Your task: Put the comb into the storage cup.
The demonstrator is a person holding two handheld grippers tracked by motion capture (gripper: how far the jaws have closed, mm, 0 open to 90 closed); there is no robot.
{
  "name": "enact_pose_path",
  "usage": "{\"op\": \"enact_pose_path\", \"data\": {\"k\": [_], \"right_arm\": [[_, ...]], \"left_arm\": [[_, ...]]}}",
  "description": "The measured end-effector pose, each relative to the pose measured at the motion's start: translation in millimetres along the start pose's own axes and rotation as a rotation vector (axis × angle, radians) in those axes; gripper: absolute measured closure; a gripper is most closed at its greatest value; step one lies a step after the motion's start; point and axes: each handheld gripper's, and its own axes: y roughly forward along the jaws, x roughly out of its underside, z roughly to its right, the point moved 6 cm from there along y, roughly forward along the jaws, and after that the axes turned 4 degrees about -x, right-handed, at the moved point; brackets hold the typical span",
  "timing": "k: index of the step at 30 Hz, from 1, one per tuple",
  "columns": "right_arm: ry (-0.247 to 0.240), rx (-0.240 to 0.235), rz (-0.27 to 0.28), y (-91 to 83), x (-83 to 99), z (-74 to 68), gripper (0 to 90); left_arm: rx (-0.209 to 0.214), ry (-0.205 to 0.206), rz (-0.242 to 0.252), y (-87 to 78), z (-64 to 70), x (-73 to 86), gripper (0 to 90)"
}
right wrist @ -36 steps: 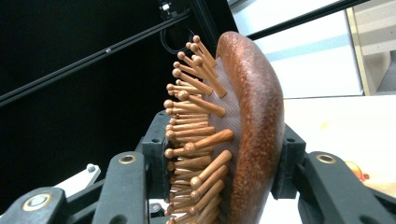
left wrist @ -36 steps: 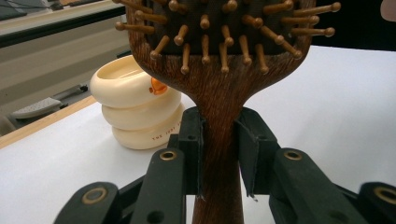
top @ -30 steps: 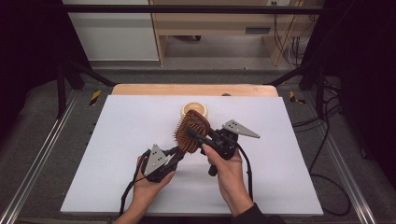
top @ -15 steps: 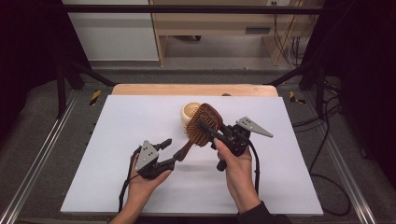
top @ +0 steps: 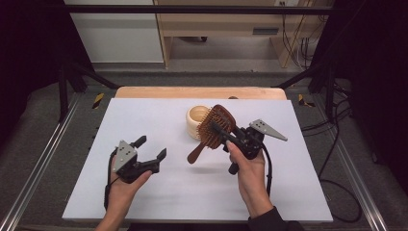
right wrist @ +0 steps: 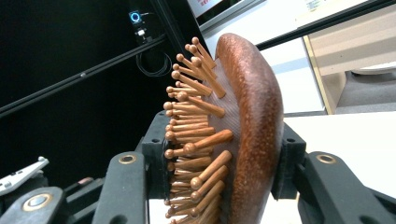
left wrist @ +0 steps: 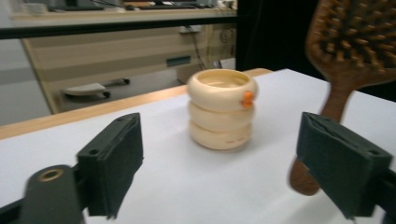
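— On the white table top [top: 159,202], where is the brown wooden paddle hairbrush with peg bristles [top: 217,126]?

— Lifted clear of it, right of centre. The right gripper [top: 230,135] is clamped on the brush head, one jaw against the bristles and the other against the smooth rounded back, as the right gripper view shows on the brush [right wrist: 238,135]. The handle slopes down and to the left, its rounded end hanging free above the table.

— And what lies beyond it?

— A cream cup made like three stacked rings [top: 198,120] stands upright on the table just behind the brush head. Seen from the left gripper view, the cup [left wrist: 222,108] carries a small orange mark on its upper ring, and the brush [left wrist: 348,51] hangs to its right, apart from it.

— What about the other hand?

— The left gripper [top: 150,151] sits low near the left side of the table, held in the person's left hand [top: 126,185]. Its jaws are spread wide with nothing between them, pointing toward the cup and well apart from the brush.
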Motion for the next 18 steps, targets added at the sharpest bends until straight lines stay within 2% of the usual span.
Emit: {"op": "enact_pose_path", "data": {"k": [4, 10, 12, 16, 18], "right_arm": [[-0.004, 0.008, 0.003, -2.0, -1.5, 3.2, 52.1], [-0.005, 0.017, 0.007, -4.4, -3.7, 7.1, 52.0], [-0.002, 0.019, 0.009, -5.3, -4.3, 8.1, 52.0], [-0.001, 0.025, 0.011, -7.4, -5.3, 10.7, 52.0], [-0.002, 0.029, 0.012, -8.0, -6.0, 12.6, 52.0]], "left_arm": [[-0.047, -0.021, 0.021, -12.6, -23.7, 1.2, 9.5], [-0.111, -0.056, 0.026, -31.4, -54.8, 7.8, 6.9], [-0.125, -0.064, 0.016, -37.6, -60.9, 12.4, 6.8], [-0.135, -0.055, -0.005, -49.5, -67.6, 27.1, 5.1], [-0.145, -0.072, -0.003, -51.7, -70.7, 30.1, 5.1]]}}
